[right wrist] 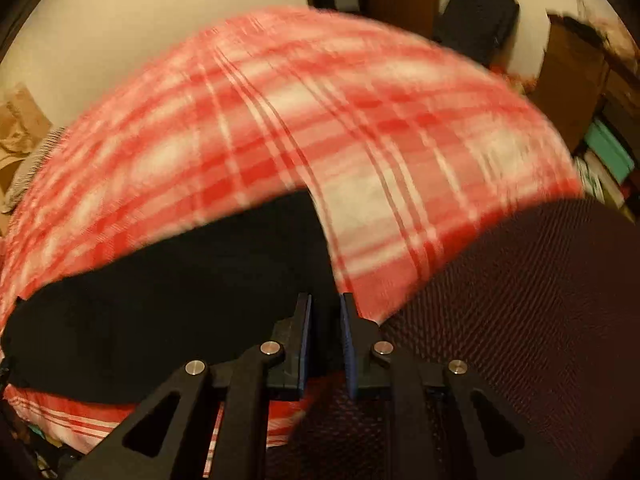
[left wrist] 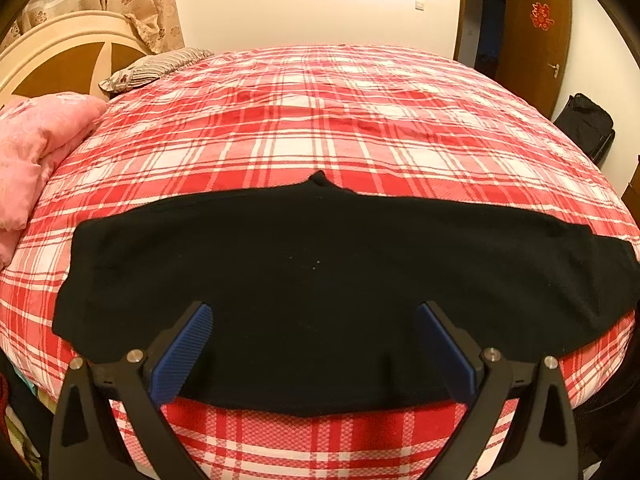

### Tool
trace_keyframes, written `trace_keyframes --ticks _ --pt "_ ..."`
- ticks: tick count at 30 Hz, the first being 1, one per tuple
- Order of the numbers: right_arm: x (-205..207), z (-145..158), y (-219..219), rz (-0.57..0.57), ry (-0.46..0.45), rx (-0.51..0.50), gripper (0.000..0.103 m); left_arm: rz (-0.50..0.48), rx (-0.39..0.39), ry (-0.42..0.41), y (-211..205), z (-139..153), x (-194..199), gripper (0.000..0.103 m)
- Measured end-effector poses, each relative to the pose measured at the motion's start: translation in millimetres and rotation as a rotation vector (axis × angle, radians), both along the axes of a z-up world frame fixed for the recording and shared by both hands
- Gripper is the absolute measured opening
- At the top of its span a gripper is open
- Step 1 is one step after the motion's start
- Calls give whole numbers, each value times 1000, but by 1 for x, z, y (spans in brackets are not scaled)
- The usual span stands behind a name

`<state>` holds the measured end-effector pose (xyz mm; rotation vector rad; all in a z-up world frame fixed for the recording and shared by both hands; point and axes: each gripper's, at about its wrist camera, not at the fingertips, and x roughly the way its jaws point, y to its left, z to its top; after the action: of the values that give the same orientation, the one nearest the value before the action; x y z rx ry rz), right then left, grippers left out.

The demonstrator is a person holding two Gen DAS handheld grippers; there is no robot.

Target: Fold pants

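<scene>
Pants (left wrist: 320, 280) lie flat across the near edge of the bed, a black band running left to right on the red-and-white plaid bedsheet (left wrist: 320, 120), with a small peak of cloth at the middle of the far edge.

Your left gripper (left wrist: 314, 350) stands with its jaws spread wide, blue pads (left wrist: 188, 348) facing inward. Seen from its camera, both fingers sit over the near half of the pants, with black cloth filling the gap between them — nothing is clamped. Whether the tips touch the fabric cannot be told.

Your right gripper (right wrist: 325, 344) shows its jaws drawn close, only a narrow slot left between the pads. That view is motion-blurred; the slot sits over the right end of the pants (right wrist: 168, 312), where black cloth meets plaid, and whether fabric is pinched inside it cannot be told. A dark mesh surface (right wrist: 520, 320) fills the lower right of that view.

A pink quilt (left wrist: 36, 152) is bunched at the bed's left side, well apart from the pants.
</scene>
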<state>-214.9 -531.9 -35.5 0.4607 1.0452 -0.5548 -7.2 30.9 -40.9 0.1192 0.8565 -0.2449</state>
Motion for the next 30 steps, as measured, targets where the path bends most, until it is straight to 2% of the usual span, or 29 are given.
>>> trace_keyframes --ticks 2,3,7,11,13,14,16,18,21,24,27,29,30 --pt "2 -2 3 17 -2 -34 9 -6 8 -10 -2 2 -1 103" --pt "5 0 5 20 12 -60 13 -7 13 -17 -2 3 -1 103" --pt "6 15 5 24 17 -81 14 6 30 -42 2 9 1 103" --pt "-16 47 3 -111 -79 -239 17 47 48 -66 12 12 6 103" --pt "-19 63 17 -150 -145 -300 32 67 62 -80 16 12 8 103" --pt "-16 66 25 -137 -180 -290 47 81 76 -94 18 13 8 103" --pt "1 67 56 -10 -295 -168 51 108 104 -116 22 12 10 103" --pt "33 60 97 155 -357 -43 51 115 95 -105 26 9 13 103" --pt "80 52 166 368 -400 30 51 114 97 -83 26 -2 14 103" --pt "126 40 250 590 -414 48 50 93 123 -69 24 -14 13 103" --pt "154 18 312 738 -402 149 50 92 161 -69 29 -22 12 103" --pt "162 -2 340 789 -357 190 50 105 179 -74 36 -25 12 103" --pt "165 -13 353 795 -336 172 51 117 183 -68 43 -28 14 103"
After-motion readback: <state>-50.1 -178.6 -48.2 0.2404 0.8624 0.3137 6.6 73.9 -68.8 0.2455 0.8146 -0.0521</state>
